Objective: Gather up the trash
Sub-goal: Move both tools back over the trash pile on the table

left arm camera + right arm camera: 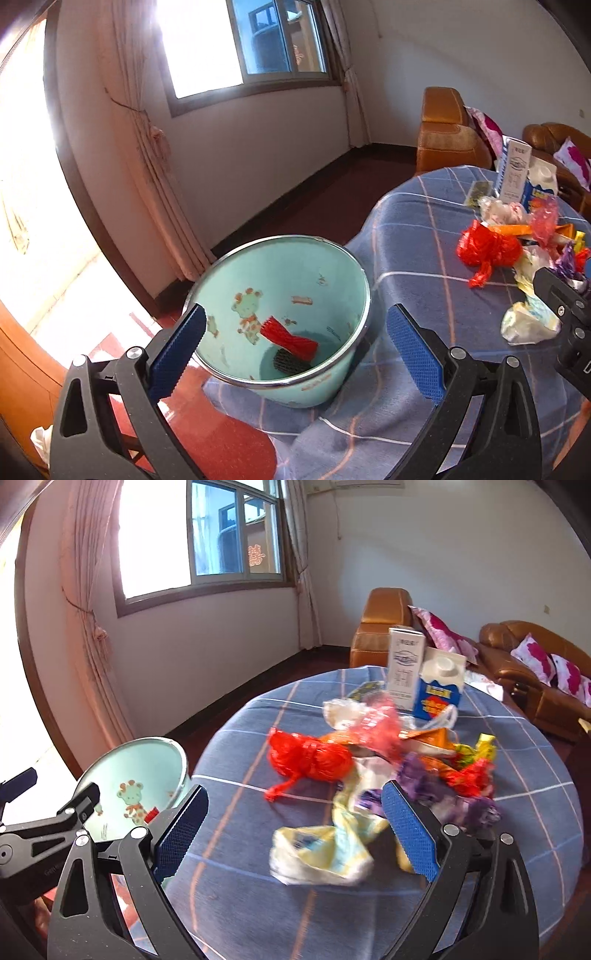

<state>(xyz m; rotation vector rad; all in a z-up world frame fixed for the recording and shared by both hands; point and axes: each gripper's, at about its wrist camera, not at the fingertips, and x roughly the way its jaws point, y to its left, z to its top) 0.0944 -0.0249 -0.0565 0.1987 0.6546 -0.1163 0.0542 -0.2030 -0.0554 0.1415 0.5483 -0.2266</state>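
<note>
A mint-green bin (325,291) with cartoon prints stands at the table's left edge, holding a red foam net (288,338) and a black one (290,363). My left gripper (295,354) hangs open in front of the bin mouth, nothing between its blue pads. The bin (147,771) also shows at the left of the right wrist view. My right gripper (295,834) is open above the table. A crumpled yellow-white wrapper (325,849) lies on the cloth between and beyond its fingers, untouched. Behind the wrapper sits a trash heap with a red plastic bag (310,760) and purple wrappers (436,786).
The round table wears a blue checked cloth (240,753). A white carton (404,664) and a blue box (437,698) stand at its far side. Brown sofas (524,664) with pink cushions line the right wall. Red floor (221,435) lies below the bin.
</note>
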